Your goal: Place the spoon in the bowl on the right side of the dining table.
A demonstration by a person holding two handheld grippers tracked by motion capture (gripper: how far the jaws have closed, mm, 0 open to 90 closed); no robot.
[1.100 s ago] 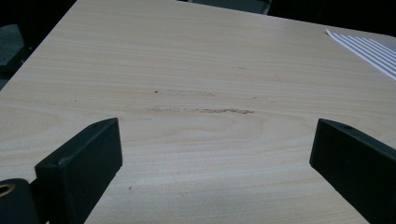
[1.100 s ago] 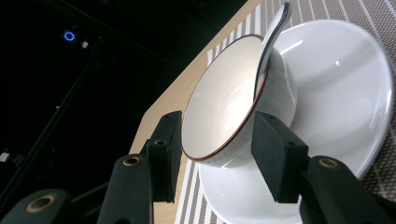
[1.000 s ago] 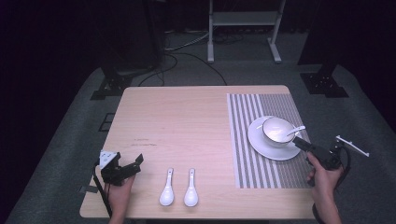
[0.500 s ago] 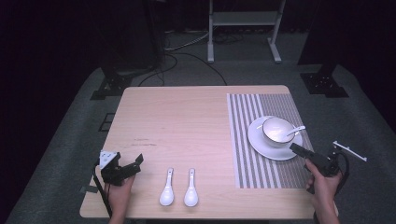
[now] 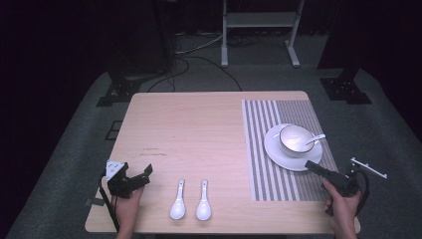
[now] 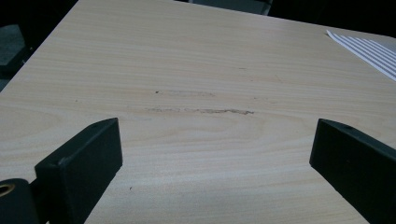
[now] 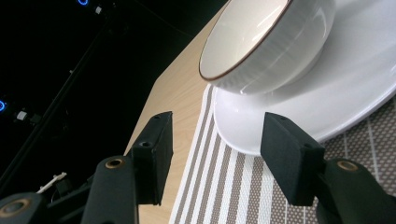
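A white bowl (image 5: 295, 140) with a white spoon (image 5: 315, 140) resting in it stands on a white plate (image 5: 278, 154) on the striped placemat (image 5: 259, 149). Two more white spoons (image 5: 177, 200) (image 5: 203, 201) lie side by side near the table's front edge. My right gripper (image 5: 314, 168) sits just in front of the plate and points at it. Its jaws have just been opening and press on nothing. In the right gripper view, the right gripper (image 7: 217, 126) frames the plate (image 7: 355, 79) rim, with the bowl (image 7: 266, 42) beyond. At the front left, my left gripper (image 5: 144, 175) (image 6: 217, 140) is open over bare wood.
The wooden table (image 5: 199, 129) is bare across its left and middle. A corner of the placemat (image 6: 369, 46) shows in the left gripper view. Beyond the far edge, a metal stand (image 5: 259, 30), cables and black stand feet (image 5: 117, 94) sit on grey carpet.
My right gripper has drawn back from the plate toward the table's front edge, and its jaws stand wider apart. The left gripper and the spoons have not moved.
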